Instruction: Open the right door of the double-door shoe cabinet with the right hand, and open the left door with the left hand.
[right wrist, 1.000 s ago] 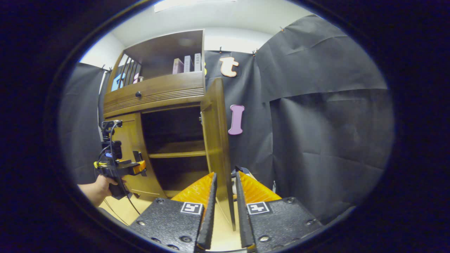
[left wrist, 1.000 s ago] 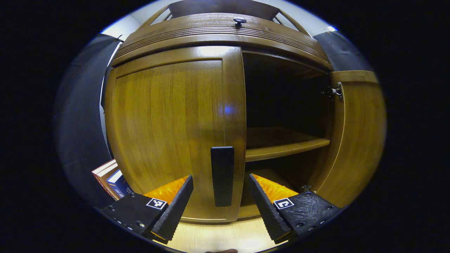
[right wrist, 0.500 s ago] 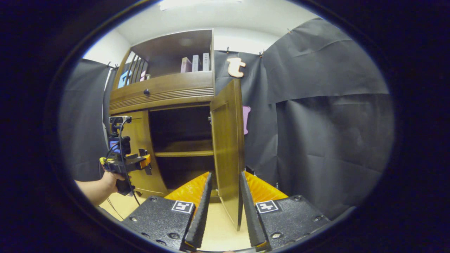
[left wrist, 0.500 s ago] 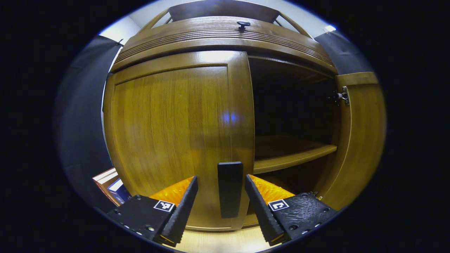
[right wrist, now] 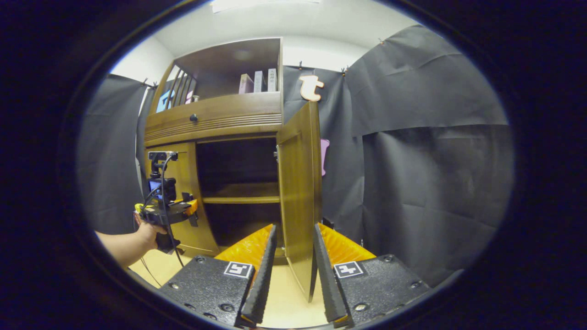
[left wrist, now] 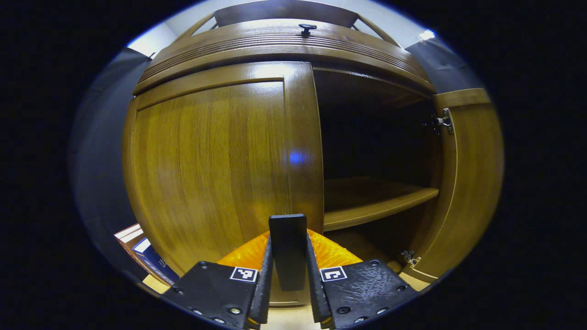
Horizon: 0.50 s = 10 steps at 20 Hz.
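Observation:
The brown wooden shoe cabinet [left wrist: 284, 46] fills the left gripper view. Its left door [left wrist: 206, 160] is closed flat. A black vertical handle [left wrist: 287, 238] sits at that door's inner edge, and my left gripper [left wrist: 288, 247] is shut on it, one finger pressing each side. The right door [right wrist: 298, 183] is swung out, edge toward me. Its lower free edge stands between the fingers of my right gripper [right wrist: 294, 227], which is open with small gaps on both sides. In the right gripper view, a hand [right wrist: 146, 231] holds the left gripper [right wrist: 167, 213] at the left door [right wrist: 183, 192].
Inside the open right half is a dark cavity with one wooden shelf [left wrist: 376, 204]. A drawer with a dark knob [left wrist: 306, 28] runs above the doors. Books [left wrist: 146, 256] lie on the floor left of the cabinet. Black cloth [right wrist: 426, 183] hangs right of the open door.
My left gripper moved in and closed on the left door's handle. My right gripper's fingers spread apart off the right door, which swung a little wider.

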Motion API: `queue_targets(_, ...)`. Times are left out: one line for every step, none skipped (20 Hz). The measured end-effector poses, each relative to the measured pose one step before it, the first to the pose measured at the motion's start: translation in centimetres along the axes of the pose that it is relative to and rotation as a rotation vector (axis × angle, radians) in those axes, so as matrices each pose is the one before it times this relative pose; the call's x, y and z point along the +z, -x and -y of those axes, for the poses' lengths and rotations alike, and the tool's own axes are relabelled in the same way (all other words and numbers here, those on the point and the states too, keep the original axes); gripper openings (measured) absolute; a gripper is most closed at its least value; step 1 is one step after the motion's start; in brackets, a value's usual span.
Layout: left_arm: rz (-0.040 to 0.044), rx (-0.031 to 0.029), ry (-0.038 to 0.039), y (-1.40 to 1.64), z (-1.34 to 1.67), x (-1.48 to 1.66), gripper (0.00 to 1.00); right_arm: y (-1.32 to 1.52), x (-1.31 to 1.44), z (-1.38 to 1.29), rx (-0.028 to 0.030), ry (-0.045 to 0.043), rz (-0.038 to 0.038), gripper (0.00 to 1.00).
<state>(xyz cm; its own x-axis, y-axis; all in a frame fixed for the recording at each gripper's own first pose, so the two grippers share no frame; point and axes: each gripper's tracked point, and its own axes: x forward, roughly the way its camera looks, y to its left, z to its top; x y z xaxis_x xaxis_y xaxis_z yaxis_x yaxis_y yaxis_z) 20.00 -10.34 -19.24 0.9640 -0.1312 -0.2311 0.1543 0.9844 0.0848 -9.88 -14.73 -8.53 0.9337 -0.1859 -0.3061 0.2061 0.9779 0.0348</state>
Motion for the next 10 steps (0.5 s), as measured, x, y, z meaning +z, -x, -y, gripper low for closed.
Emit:
queue_targets(0.00222,-0.01270,0.00586,-0.019,0.168,0.041,0.35,-0.111,0.012,-0.096,0.00281,0.00016,-0.00177,0.53)
queue_targets(0.00170,-0.00076,0.00980,0.076,-0.060,0.312,0.41,-0.113,0.015,-0.077,-0.00112,0.00242,-0.00098,0.53)
queue_targets(0.00028,-0.00564,0.00272,0.046,0.066,-0.406,0.29,-0.043,-0.008,-0.131,0.00315,0.00311,-0.00103,0.53)
queue_targets(0.00115,-0.00239,0.00185,-0.007,-0.047,0.006,0.37,-0.171,0.046,-0.148,0.00086,0.00352,-0.00191,0.53)
queue_targets(-0.00319,-0.00334,0.00630,0.083,-0.015,-0.063,0.29,-0.077,-0.098,-0.158,0.00392,0.00221,-0.00180,0.53)
queue_targets(0.00014,-0.00511,0.00758,0.206,0.048,-0.006,0.29,-0.092,-0.072,-0.167,0.00322,0.00240,-0.00222,0.53)
queue_targets(-0.00613,-0.00365,0.00454,0.171,0.058,-0.104,0.28,-0.076,-0.043,-0.160,0.00316,0.00144,0.00008,0.53)
queue_targets(-0.00281,-0.00123,-0.00431,0.290,-0.020,-0.065,0.37,-0.084,0.061,-0.205,0.00560,0.00024,0.00045,0.53)
queue_targets(-0.00397,0.00206,-0.00915,0.256,-0.069,-0.013,0.29,-0.166,0.004,-0.175,-0.00100,-0.00068,0.00123,0.53)
queue_targets(-0.00038,0.00210,-0.00464,0.289,-0.067,-0.056,0.28,-0.190,-0.016,-0.130,0.00342,-0.00176,0.00120,0.53)
